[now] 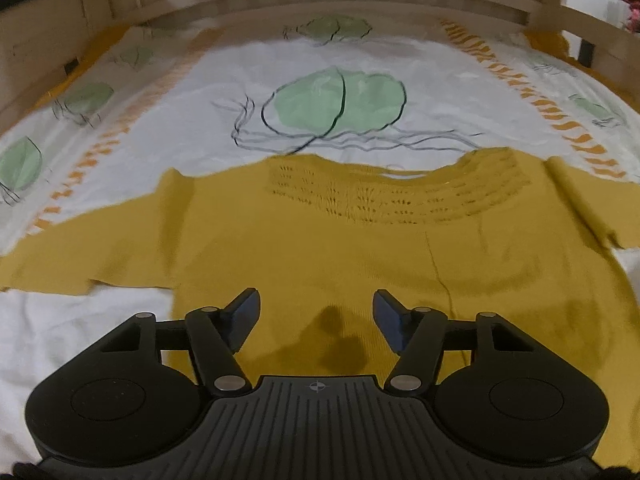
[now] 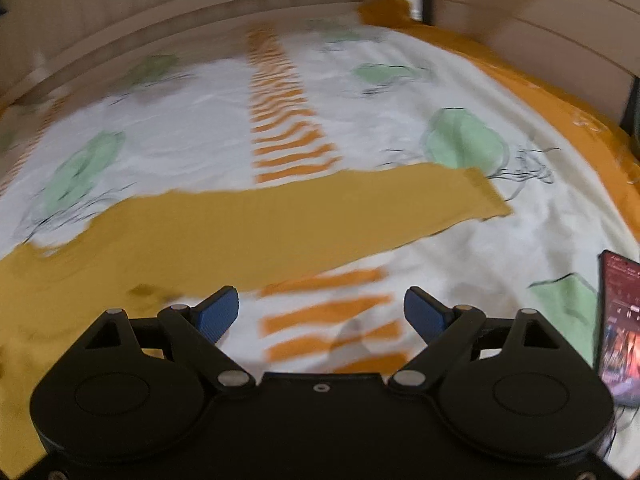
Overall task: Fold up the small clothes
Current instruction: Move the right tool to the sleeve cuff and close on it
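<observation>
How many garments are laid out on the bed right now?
1: a mustard knit sweater, spread flat on the printed bedsheet, neckline away from the left gripper, one sleeve stretching out ahead of the right gripper. Others may lie outside both views.

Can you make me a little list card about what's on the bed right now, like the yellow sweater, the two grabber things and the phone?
garment: mustard knit sweater, lying flat, not yet folded
sleeve: one long sleeve stretched out sideways
surface: white bedsheet with green leaves and orange stripes
left gripper: jaws open, over the sweater's lower body, holding nothing
right gripper: jaws open, over the sheet just below the sleeve, holding nothing
phone: on the sheet at the right edge, screen lit
</observation>
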Demonstrator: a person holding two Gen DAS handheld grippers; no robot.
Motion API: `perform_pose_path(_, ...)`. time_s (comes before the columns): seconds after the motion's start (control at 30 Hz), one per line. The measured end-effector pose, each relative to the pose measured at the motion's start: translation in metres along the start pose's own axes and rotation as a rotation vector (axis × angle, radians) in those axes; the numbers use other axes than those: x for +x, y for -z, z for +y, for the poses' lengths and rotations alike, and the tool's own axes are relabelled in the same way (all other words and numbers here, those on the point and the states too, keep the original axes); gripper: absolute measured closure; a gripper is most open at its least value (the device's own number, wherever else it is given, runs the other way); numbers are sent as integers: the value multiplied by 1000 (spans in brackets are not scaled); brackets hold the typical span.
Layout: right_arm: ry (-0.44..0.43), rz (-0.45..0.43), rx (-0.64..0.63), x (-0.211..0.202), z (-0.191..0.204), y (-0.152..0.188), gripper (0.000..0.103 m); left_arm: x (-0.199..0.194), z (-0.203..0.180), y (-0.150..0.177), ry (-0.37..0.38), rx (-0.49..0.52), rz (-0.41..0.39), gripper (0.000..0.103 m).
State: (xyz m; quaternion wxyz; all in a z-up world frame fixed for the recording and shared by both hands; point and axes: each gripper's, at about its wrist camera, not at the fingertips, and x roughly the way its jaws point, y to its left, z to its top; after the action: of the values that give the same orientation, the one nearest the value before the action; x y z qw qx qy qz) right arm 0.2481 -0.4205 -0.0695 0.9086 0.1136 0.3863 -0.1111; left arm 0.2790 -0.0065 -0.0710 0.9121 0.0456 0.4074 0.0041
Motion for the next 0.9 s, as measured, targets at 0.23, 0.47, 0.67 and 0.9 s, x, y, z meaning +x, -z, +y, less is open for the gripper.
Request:
perform_pose_path(0.23,72,3,152,46,-62,-31,12,43,1,1,-44,8,0,43)
perform_pose_path(0.47,91,62,281,86,-102,-45,12,53,-12,17,-87,103,-63,33)
perform_pose_path(0.67,70,38,401,106,-128,-49,19,53,-10,19,-88,93,-74,31)
perform_pose_path(0.9,49,-19,517,116,-151,-54,44,58,-13,20,-84,87,-76,30)
